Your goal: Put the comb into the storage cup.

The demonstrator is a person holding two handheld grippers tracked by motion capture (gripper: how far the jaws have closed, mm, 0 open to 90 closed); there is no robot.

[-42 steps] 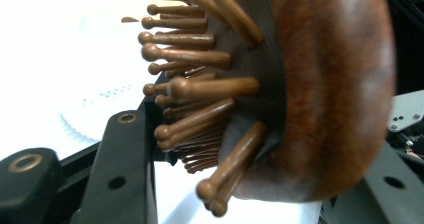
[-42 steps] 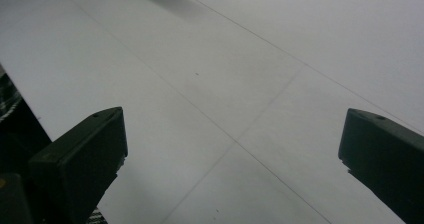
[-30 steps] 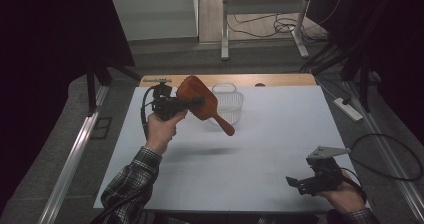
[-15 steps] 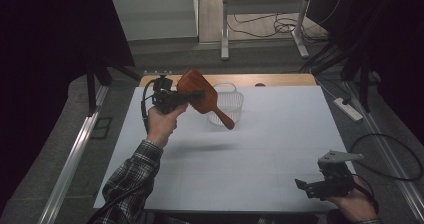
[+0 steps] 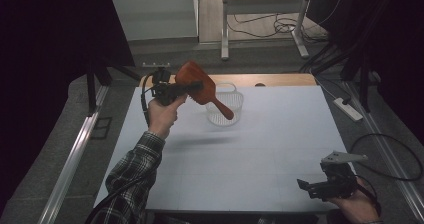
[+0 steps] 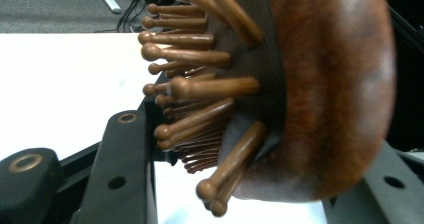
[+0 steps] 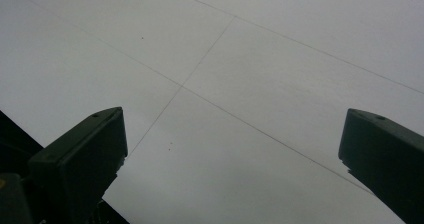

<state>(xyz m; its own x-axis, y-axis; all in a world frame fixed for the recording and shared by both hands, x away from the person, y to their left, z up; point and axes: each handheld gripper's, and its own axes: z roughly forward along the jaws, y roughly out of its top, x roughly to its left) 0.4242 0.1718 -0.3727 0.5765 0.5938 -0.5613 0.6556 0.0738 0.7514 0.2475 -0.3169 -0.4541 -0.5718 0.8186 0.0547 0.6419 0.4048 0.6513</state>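
From my seat, the flat white tabletop [image 5: 260,149] carries a clear plastic basket with a handle [image 5: 227,106] near its far edge, a little left of the middle. My left gripper [image 5: 192,88] hangs above the tabletop just left of that basket, with the reddish-brown wooden paddle hairbrush [image 5: 200,86] between its jaws; the brush's handle slants down to the right, in front of the basket. My right gripper [image 5: 306,185] sits at the near right corner, well apart from both.

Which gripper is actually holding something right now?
The left gripper: its jaws are shut on the head of the wooden hairbrush, held above the table. The right gripper stands open and empty at the near edge.
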